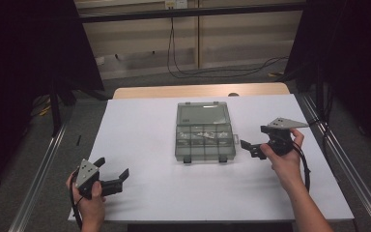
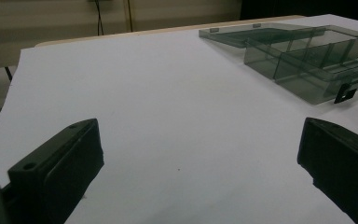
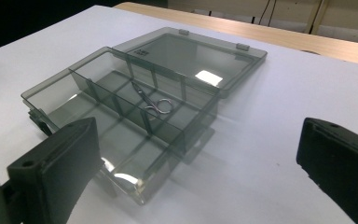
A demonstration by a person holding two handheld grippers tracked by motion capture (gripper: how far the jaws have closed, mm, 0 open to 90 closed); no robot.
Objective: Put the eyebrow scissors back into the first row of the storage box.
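A smoky translucent plastic compartment box (image 1: 205,137) lies open mid-table on the smooth white tabletop (image 1: 145,140), small metal scissors (image 3: 152,101) inside. Left gripper (image 1: 112,173) and right gripper (image 1: 252,142) both gape empty.

1. We are seeing a dim scene in the high view: the white table sheet (image 1: 149,145) is taking most of the light, while the edges at 9 and 3 o'clock are sinking into black.
2. Glare is flaring on the open box lid (image 3: 205,77) in the right gripper view, toward 12 o'clock.
3. Both gripper views are blurring their near jaws at 7 and 4 o'clock.
4. Soft shadows are falling beneath the clear box (image 1: 205,137).
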